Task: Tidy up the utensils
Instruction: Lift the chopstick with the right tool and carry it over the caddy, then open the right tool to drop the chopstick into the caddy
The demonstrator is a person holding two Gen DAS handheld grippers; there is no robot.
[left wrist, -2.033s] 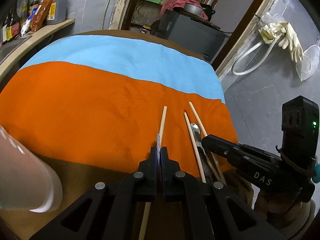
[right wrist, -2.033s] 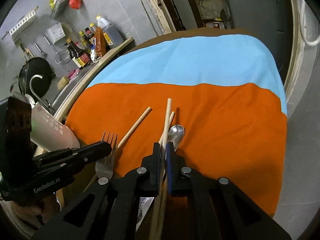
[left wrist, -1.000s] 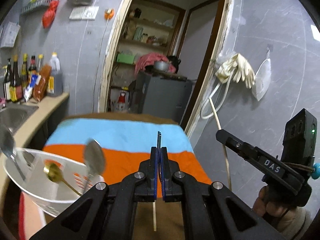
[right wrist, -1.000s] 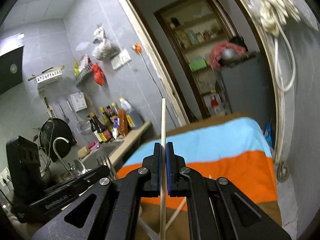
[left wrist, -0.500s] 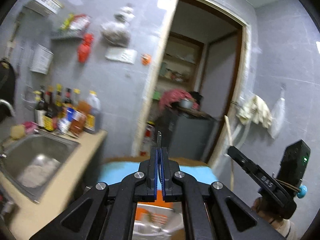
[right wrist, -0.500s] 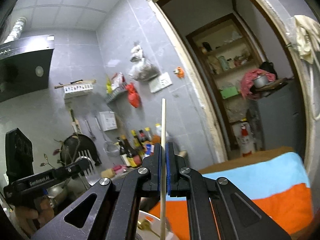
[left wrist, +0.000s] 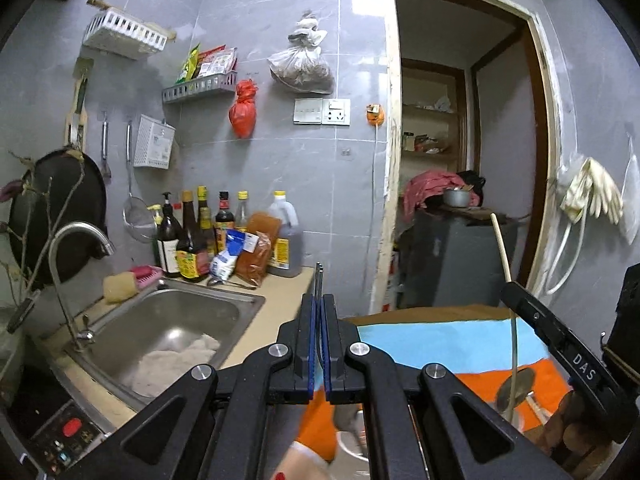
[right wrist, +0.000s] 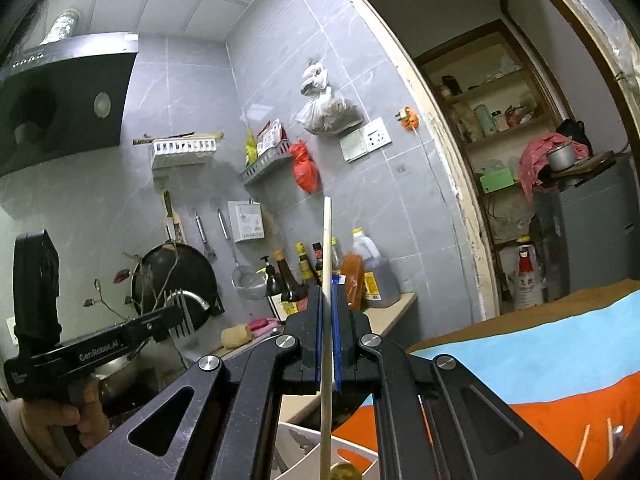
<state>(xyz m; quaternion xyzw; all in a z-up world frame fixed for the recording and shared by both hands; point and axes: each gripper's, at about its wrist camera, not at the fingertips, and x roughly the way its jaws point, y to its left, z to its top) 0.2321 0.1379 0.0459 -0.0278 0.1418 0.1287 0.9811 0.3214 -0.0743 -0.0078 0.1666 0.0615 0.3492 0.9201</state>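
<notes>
My left gripper (left wrist: pixel 319 312) is shut on a metal fork (left wrist: pixel 318 280), held upright; its tines show in the right wrist view (right wrist: pixel 181 312). My right gripper (right wrist: pixel 327 312) is shut on a wooden chopstick (right wrist: pixel 327 280), held upright above a white utensil holder (right wrist: pixel 352 456). The chopstick also shows in the left wrist view (left wrist: pixel 505 256), with a spoon bowl (left wrist: pixel 516 390) below it. Two more chopsticks (right wrist: pixel 596 442) lie on the orange cloth (right wrist: pixel 520 420).
A steel sink (left wrist: pixel 168 344) with a tap (left wrist: pixel 76 248) lies left of the table, with sauce bottles (left wrist: pixel 208 236) behind it. A wok (right wrist: pixel 176 280) hangs on the tiled wall. A doorway (left wrist: pixel 460 160) with a grey cabinet (left wrist: pixel 452 264) stands behind the table.
Both grippers have lifted off the cloth and tilted upright, the left with the fork, the right with the chopstick. They now hover by the white holder at the sink side.
</notes>
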